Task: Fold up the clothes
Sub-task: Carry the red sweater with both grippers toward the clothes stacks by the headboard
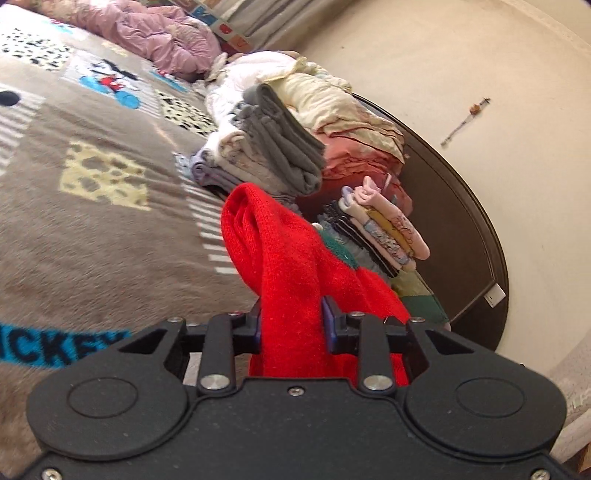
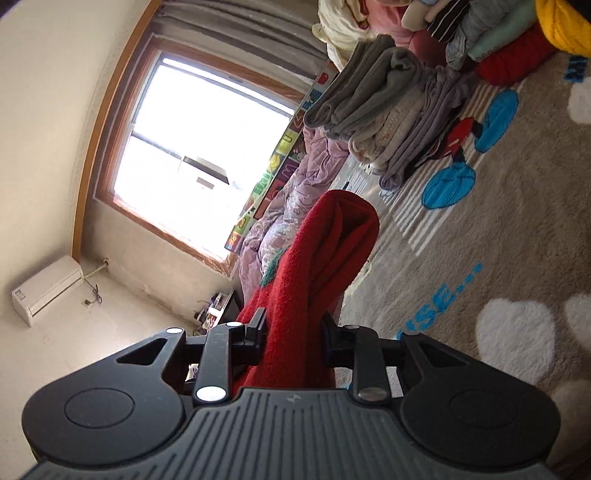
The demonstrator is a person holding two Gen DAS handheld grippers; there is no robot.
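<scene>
A red knitted garment (image 1: 284,266) with a green patch is bunched between the fingers of my left gripper (image 1: 293,321), which is shut on it above the bed. The same red garment (image 2: 317,266) fills the jaws of my right gripper (image 2: 293,326), also shut on it. The cloth rises in a folded hump ahead of each gripper and hides the fingertips. Where the garment hangs below is out of sight.
A brown cartoon-print blanket (image 1: 92,221) covers the bed. A stack of folded grey and cream clothes (image 1: 273,147) and a smaller pile (image 1: 384,232) sit by the dark headboard (image 1: 461,229). A lilac quilt (image 1: 162,33) lies beyond. A window (image 2: 192,147) shows at left in the right wrist view.
</scene>
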